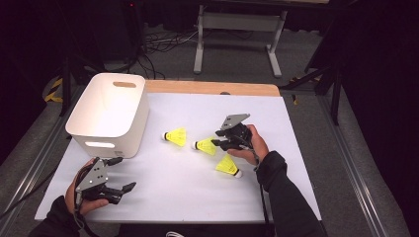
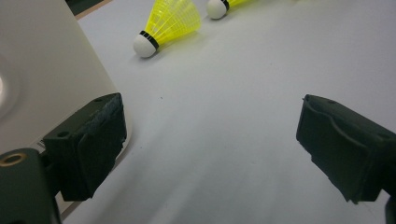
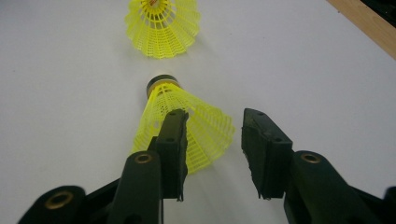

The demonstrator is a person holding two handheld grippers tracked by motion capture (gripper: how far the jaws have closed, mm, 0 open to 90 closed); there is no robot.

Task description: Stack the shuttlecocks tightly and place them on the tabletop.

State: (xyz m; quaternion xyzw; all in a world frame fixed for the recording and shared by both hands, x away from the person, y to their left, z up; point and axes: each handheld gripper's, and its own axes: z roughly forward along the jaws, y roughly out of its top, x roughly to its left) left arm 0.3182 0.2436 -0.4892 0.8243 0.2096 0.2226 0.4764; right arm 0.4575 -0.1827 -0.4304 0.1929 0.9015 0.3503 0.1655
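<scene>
High view: the right tongs [image 1: 221,143] lie low over the white surface [image 1: 188,190], their tips at the skirt of the middle shuttlecock [image 1: 205,146]. A second shuttlecock [image 1: 175,136] lies just beyond it toward the white bin [image 1: 109,116], a third [image 1: 228,167] just beside the right hand. The left tongs [image 1: 123,190] rest spread, well apart from all three, near the bin.

Left gripper view: jaws wide apart, nothing between them; the bin wall [image 2: 42,70] stands beside one jaw.

Right gripper view: jaws partly spread around the middle shuttlecock's skirt [image 3: 187,128], pads not pinching it.
</scene>
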